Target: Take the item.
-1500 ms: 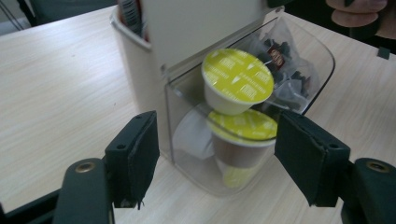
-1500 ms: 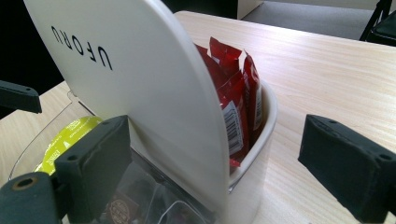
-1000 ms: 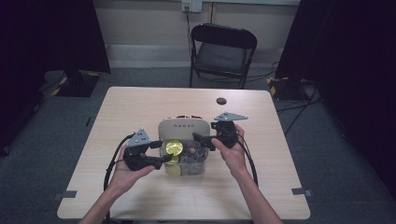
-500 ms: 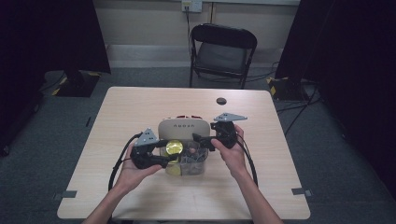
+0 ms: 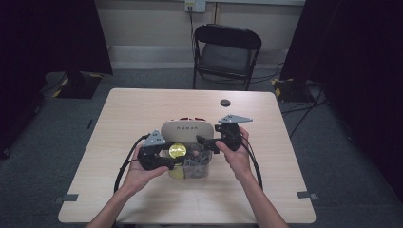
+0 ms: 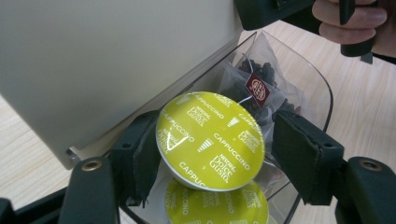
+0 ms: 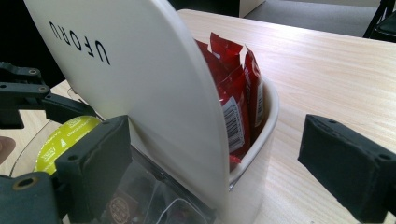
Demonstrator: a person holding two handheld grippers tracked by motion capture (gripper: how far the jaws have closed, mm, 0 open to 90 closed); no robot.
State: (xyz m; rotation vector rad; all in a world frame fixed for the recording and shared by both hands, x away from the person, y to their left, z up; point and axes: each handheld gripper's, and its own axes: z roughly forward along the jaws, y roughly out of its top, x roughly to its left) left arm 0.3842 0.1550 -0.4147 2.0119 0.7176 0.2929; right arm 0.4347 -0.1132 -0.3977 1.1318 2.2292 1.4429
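1. High view: a cream storage box (image 5: 186, 128) with a raised lid sits mid-table (image 5: 142, 109), its clear front bin (image 5: 202, 168) facing the person. The left tool (image 5: 177, 164) reaches into that bin beside a yellow coffee capsule (image 5: 177, 150). The right tool (image 5: 203, 141) sits at the box's right side near the lid, probably steadying the box or keeping the lid up. A small dark disc (image 5: 225, 102) lies well apart, towards the far edge.

2. Left gripper view: the capsule (image 6: 210, 140), printed "Cappuccino", stands tilted between the left tool's (image 6: 212, 154) pads. The left pad touches its rim; whether the right pad touches, I cannot tell, so the grip is uncertain. A second yellow capsule (image 6: 215, 207) lies beneath it, with a mesh tea bag (image 6: 257, 88) behind, inside the clear bin (image 6: 322, 88).

3. Right gripper view: the right tool (image 7: 215, 161) is spread wide, straddling the lid (image 7: 140, 79) and the box's rear rim without clamping. Red sachets (image 7: 233, 93) stand upright in the rear compartment.
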